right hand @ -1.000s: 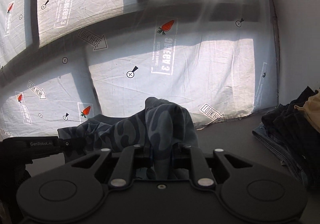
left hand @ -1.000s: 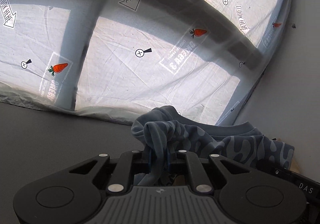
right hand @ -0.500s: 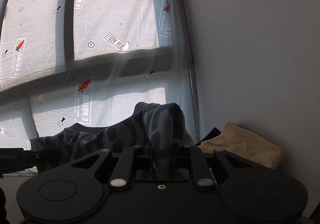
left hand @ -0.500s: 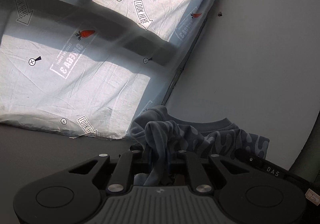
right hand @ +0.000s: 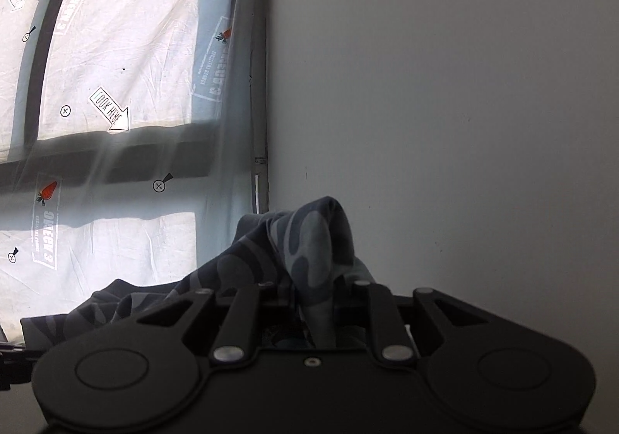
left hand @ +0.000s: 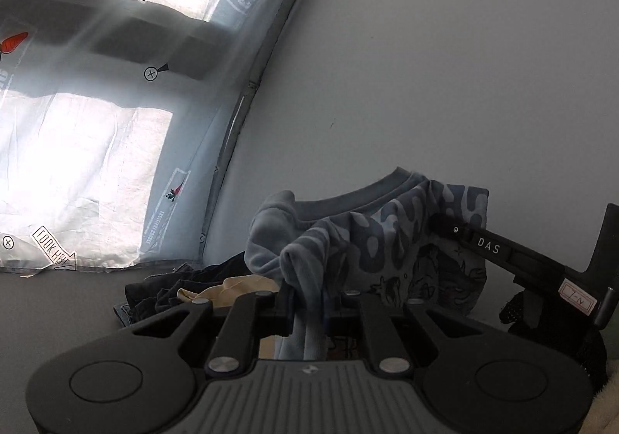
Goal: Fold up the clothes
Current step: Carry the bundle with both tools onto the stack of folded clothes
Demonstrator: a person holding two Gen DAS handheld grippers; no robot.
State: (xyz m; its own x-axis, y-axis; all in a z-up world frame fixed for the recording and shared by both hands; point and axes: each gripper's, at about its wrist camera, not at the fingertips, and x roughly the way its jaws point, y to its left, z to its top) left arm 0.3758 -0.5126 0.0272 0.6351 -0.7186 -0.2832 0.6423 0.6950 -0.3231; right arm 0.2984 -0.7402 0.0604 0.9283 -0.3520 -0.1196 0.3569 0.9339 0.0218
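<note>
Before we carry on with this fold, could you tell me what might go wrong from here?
1. Both the left gripper and right gripper pinch only small bunched tufts of the blue patterned top, so it may slip out.
2. The pile of other clothes lies close below; the hanging top could snag or drag it.
</note>
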